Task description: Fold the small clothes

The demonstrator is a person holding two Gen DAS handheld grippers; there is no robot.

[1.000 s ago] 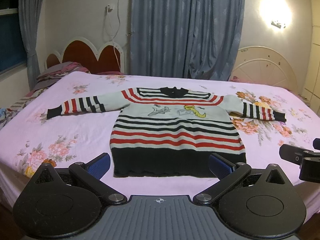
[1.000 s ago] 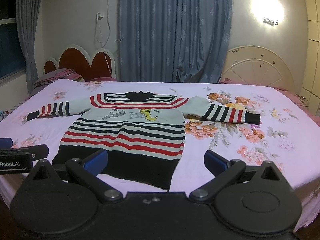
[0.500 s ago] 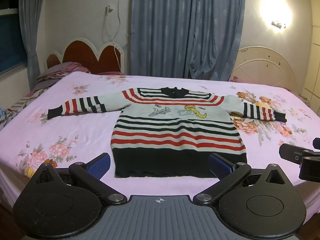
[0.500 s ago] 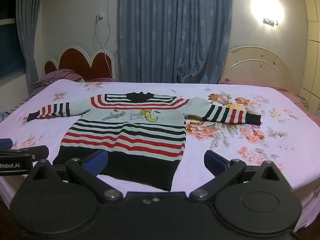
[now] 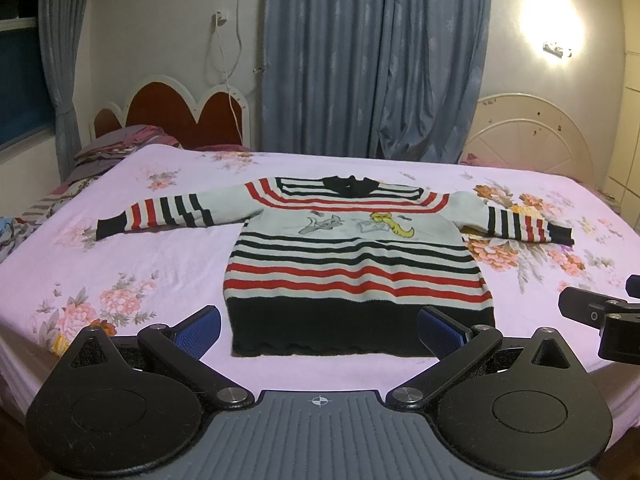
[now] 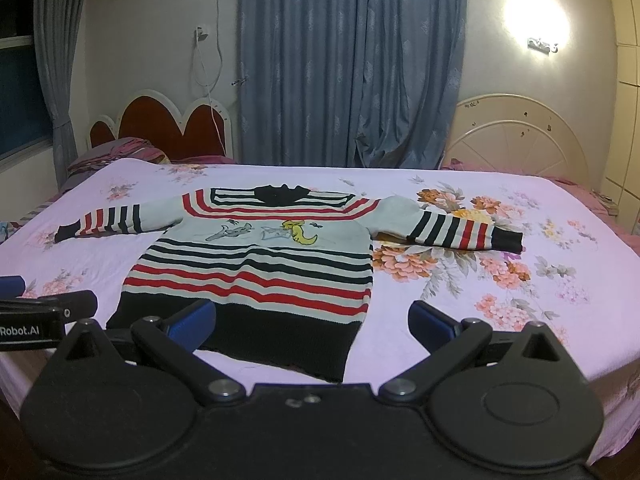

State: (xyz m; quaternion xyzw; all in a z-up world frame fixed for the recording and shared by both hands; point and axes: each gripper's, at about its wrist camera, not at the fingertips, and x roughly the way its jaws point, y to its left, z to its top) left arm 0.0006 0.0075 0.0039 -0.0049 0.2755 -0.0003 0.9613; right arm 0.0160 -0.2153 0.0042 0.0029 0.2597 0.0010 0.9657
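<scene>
A small striped sweater point(image 5: 352, 264) in white, red and black lies flat, face up, on the pink floral bed point(image 5: 168, 264), both sleeves spread out sideways. It also shows in the right wrist view point(image 6: 256, 268). My left gripper point(image 5: 320, 330) is open and empty, held just in front of the sweater's black hem. My right gripper point(image 6: 312, 322) is open and empty, over the hem's right corner. Each gripper's tip shows at the edge of the other's view.
The bed's near edge lies just below both grippers. A red and white headboard point(image 5: 172, 116) with pillows point(image 5: 116, 152) stands at the far left. A white headboard point(image 5: 528, 140) and blue curtains point(image 5: 376, 60) stand behind the bed.
Both grippers have shifted very slightly; the sweater has not moved and both grippers stay open.
</scene>
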